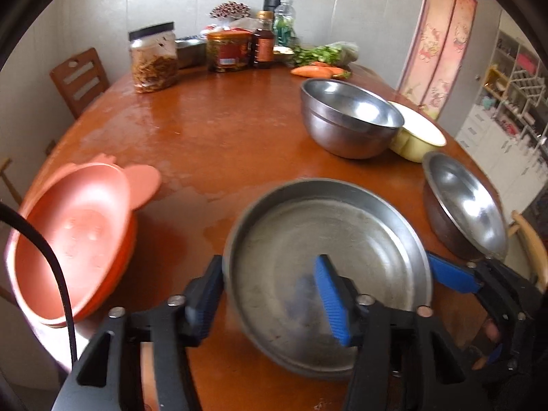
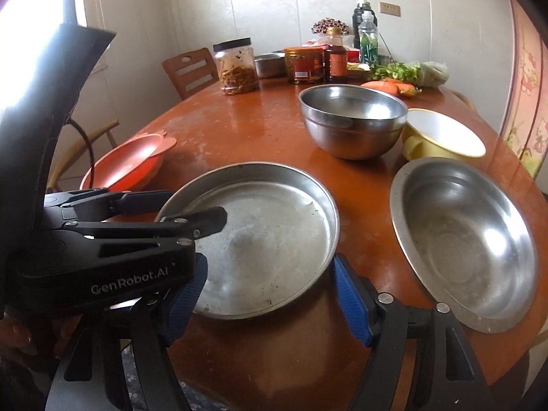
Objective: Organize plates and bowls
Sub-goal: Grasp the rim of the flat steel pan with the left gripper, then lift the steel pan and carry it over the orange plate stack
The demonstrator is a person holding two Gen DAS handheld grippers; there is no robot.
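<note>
A flat steel pan lies near the front of the brown table. My left gripper is open and straddles the pan's near-left rim, one finger outside and one blue pad inside. My right gripper is open at the pan's near-right side, and the pads touch nothing. Right of the pan sits a shallow steel bowl. Behind are a deep steel bowl and a yellow bowl. Stacked orange plastic plates sit at the left.
Jars, bottles, greens and carrots crowd the table's far edge. A wooden chair stands at the far left, and white shelving is at the right. A black cable hangs over the orange plates.
</note>
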